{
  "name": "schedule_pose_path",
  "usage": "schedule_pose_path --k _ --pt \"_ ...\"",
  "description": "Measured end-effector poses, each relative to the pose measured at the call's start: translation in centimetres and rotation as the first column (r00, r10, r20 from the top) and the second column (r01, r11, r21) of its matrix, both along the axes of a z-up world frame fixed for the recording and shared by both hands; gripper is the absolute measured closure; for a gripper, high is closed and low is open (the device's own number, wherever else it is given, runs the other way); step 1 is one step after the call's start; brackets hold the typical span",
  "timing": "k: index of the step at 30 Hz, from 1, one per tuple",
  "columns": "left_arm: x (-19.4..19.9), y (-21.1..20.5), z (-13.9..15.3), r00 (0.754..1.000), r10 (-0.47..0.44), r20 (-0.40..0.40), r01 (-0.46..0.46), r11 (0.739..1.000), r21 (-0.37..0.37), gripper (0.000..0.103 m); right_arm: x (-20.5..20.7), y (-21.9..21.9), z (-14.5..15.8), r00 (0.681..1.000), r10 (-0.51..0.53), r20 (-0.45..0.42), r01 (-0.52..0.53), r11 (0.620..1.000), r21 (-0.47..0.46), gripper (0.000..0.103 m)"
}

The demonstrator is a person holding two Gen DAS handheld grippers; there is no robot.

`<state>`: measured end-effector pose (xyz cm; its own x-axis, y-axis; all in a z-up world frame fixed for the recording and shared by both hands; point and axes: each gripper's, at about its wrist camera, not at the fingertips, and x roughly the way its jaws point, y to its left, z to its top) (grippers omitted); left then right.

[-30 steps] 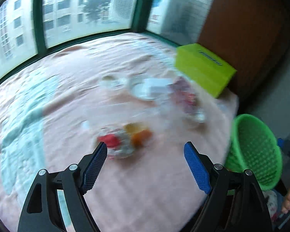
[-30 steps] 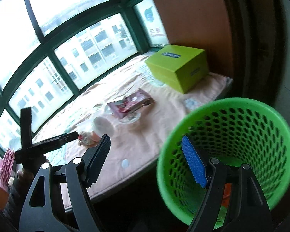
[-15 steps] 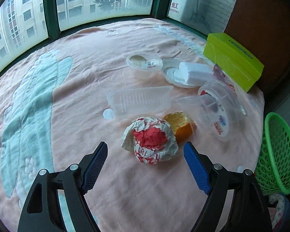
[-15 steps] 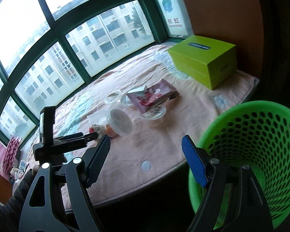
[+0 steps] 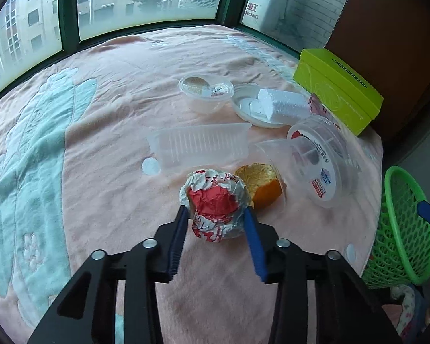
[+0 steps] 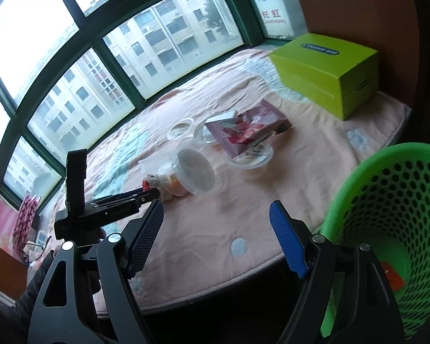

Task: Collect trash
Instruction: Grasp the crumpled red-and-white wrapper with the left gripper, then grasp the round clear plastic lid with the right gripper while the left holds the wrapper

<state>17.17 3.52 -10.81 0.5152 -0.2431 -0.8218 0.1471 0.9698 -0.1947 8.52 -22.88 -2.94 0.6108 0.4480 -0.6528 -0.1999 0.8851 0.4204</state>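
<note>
A crumpled red-and-white paper wrapper lies on the pink blanket, touching a piece of orange peel. My left gripper is closing on the wrapper, and both blue pads press its sides. The right wrist view shows the left gripper from the side with the wrapper at its tips. My right gripper hangs open and empty over the blanket's near edge, just left of the green mesh basket.
Past the wrapper lie a ribbed clear tray, a clear tub on its side, a small lidded tub and foam on a white lid. A pink snack bag and a yellow-green box are further back. Windows close off the far side.
My left gripper dropped to the wrapper and its jaws came together from wide apart onto it. The right gripper swung left, from over the basket to the blanket's edge.
</note>
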Motion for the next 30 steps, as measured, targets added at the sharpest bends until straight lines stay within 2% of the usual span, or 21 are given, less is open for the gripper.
schedule_pose_path --k 1,9,11,15,23,30 --pt "-0.2 0.1 0.0 1.0 0.003 -0.003 -0.003 1.0 -0.007 0.073 0.2 0.2 -0.1 1.0 0.008 -0.003 -0.008 1.0 0.007 0.026" --pt "-1.4 0.8 0.8 1.0 0.01 0.011 -0.01 1.0 -0.023 0.074 2.5 2.7 -1.2 0.997 0.075 -0.029 -0.072 0.993 0.088 0.019" --pt "-1.7 0.9 1.1 1.0 0.01 0.015 -0.009 1.0 -0.028 0.074 3.2 3.0 -1.5 0.997 0.073 -0.038 -0.068 0.992 0.104 0.014" --pt "-2.1 1.3 1.7 1.0 0.013 0.024 -0.012 0.999 -0.031 0.074 4.9 3.8 -2.6 0.994 0.076 -0.078 -0.063 0.985 0.161 0.011" --pt "-2.9 2.2 2.8 0.999 0.021 0.042 -0.019 0.999 -0.042 0.074 8.3 3.9 -5.6 0.985 0.04 -0.169 0.008 0.962 0.274 0.008" --pt "-3.1 2.9 3.0 0.999 0.029 0.041 -0.027 0.998 -0.055 0.074 9.9 4.4 -7.1 0.979 0.014 -0.203 0.048 0.952 0.301 0.008"
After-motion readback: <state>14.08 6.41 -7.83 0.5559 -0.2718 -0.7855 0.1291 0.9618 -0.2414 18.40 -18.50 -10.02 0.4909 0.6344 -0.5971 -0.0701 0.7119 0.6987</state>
